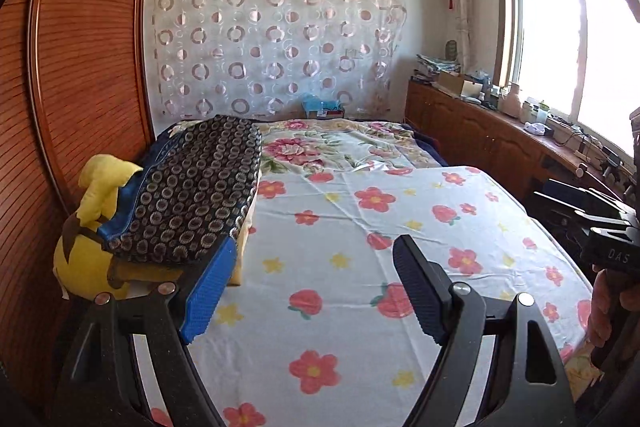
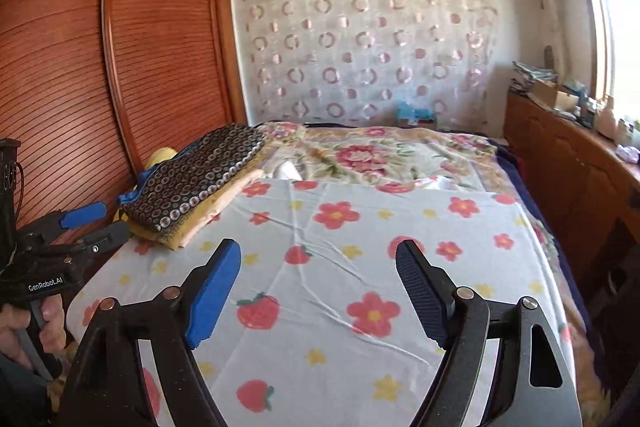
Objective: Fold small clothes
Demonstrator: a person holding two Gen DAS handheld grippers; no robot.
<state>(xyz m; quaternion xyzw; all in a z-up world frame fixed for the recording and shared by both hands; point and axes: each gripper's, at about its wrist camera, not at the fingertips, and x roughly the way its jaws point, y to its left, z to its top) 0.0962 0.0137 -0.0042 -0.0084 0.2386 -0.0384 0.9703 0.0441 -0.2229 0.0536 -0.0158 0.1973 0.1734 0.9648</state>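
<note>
A dark garment with a ring pattern and blue lining lies folded on a stack at the left edge of the bed; it also shows in the right wrist view, resting on a peach cloth. My left gripper is open and empty above the flowered sheet, just right of the stack. My right gripper is open and empty over the sheet. The left gripper also shows at the left edge of the right wrist view, jaws apart.
A yellow plush toy sits under the stack at the left. A wooden wardrobe stands on the left. A low wooden cabinet with clutter runs under the window on the right. A floral blanket covers the far bed.
</note>
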